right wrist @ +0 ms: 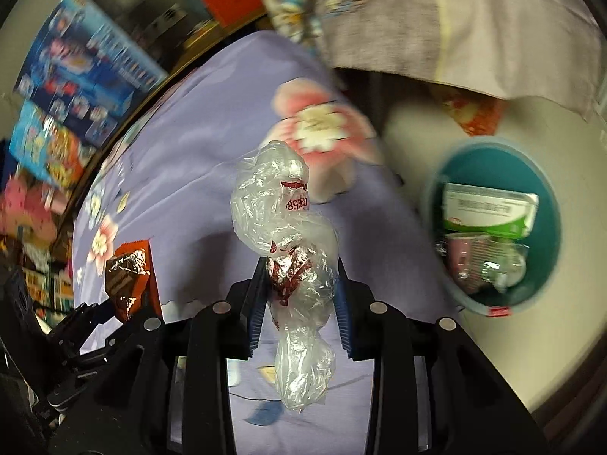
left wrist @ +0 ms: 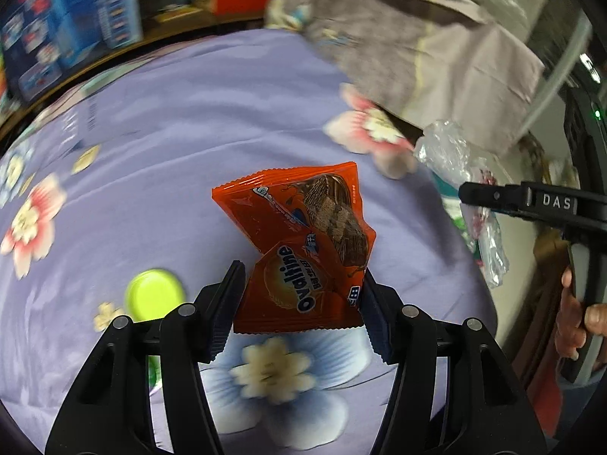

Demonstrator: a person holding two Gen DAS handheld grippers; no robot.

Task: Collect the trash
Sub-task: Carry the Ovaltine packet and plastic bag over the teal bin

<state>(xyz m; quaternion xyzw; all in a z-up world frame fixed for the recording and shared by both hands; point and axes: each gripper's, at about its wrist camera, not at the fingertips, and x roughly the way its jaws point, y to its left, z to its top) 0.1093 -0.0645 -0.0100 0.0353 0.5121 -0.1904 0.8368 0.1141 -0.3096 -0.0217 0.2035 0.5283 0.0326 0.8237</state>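
Note:
My left gripper [left wrist: 301, 284] is shut on an orange Ovaltine wrapper [left wrist: 303, 242] and holds it above the purple flowered bedsheet [left wrist: 189, 121]. The wrapper also shows in the right wrist view [right wrist: 131, 276], at the lower left. My right gripper [right wrist: 299, 288] is shut on a crumpled clear plastic bag [right wrist: 288, 235] with red print, held above the sheet. That bag [left wrist: 455, 159] and the right gripper [left wrist: 470, 193] show at the right of the left wrist view. A teal trash bin [right wrist: 493, 167] stands on the floor to the right, holding a green and white box [right wrist: 489, 208] and wrappers.
A lime green lid [left wrist: 153, 295] lies on the sheet left of my left gripper. A grey blanket [left wrist: 417, 38] hangs over the bed's far right. Colourful toy boxes [right wrist: 87, 68] stack along the far left wall. The bed edge drops off to the right, towards the bin.

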